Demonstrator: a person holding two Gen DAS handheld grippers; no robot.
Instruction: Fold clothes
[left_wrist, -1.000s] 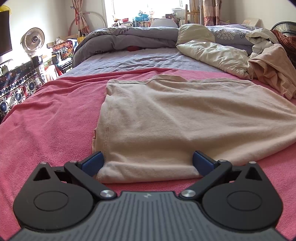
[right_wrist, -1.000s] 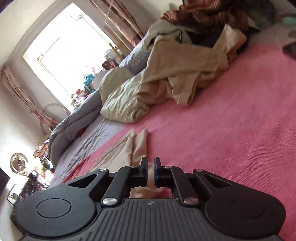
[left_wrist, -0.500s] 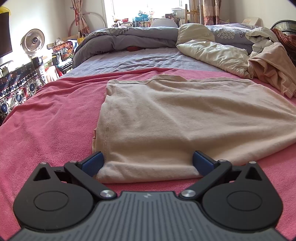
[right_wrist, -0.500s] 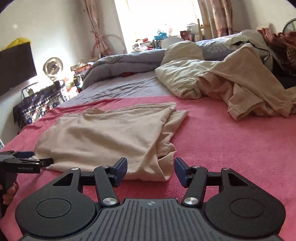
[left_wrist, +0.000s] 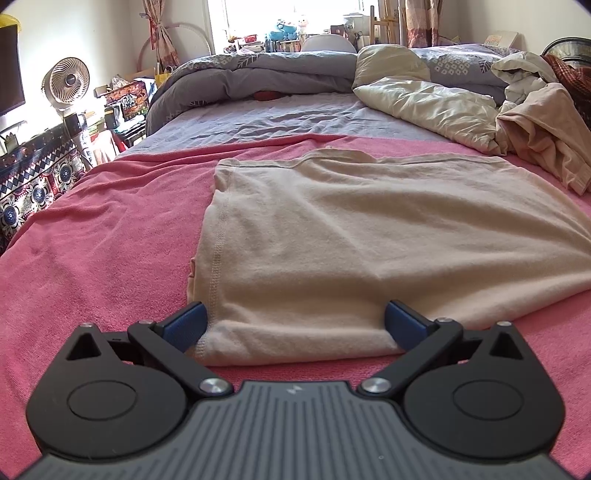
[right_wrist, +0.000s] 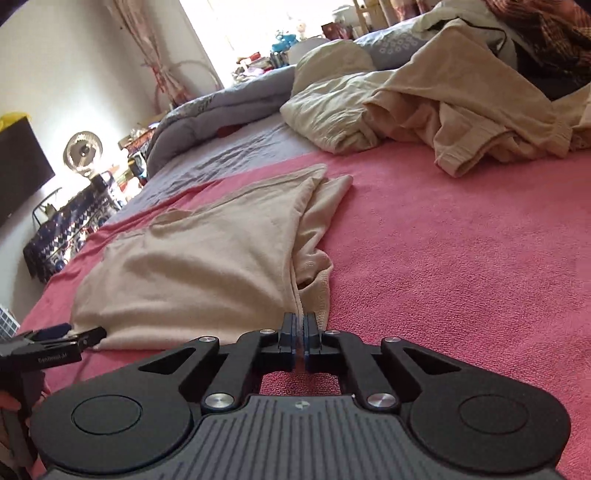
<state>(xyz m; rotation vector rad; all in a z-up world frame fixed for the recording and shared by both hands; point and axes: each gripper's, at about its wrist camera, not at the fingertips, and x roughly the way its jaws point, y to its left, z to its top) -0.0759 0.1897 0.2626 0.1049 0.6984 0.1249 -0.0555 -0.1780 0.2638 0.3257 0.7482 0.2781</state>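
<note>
Since the frame half a second earlier, the right hand-held gripper (right_wrist: 300, 330) has gone from spread apart to clenched, its blue-padded fingers (right_wrist: 290, 328) now pinching the near hem of the beige garment (right_wrist: 207, 258) at its right corner; the left hand-held gripper (left_wrist: 295, 325) has not shifted. Left hand-held gripper: released, jaws wide, resting low on the pink blanket (left_wrist: 92, 236) with the garment's near left corner lying between its blue pads (left_wrist: 184, 325). The beige garment (left_wrist: 369, 240) lies flat on the blanket, on the bed, one side folded inward along a stitched seam. A heap of other beige clothes (right_wrist: 461, 110) lies well apart, toward the head of the bed, beside a grey duvet (left_wrist: 258, 74). A desk fan (left_wrist: 66, 83) stands at the left. White lettering on the left hand-held gripper's side, seen from the right wrist, is too blurred to read
</note>
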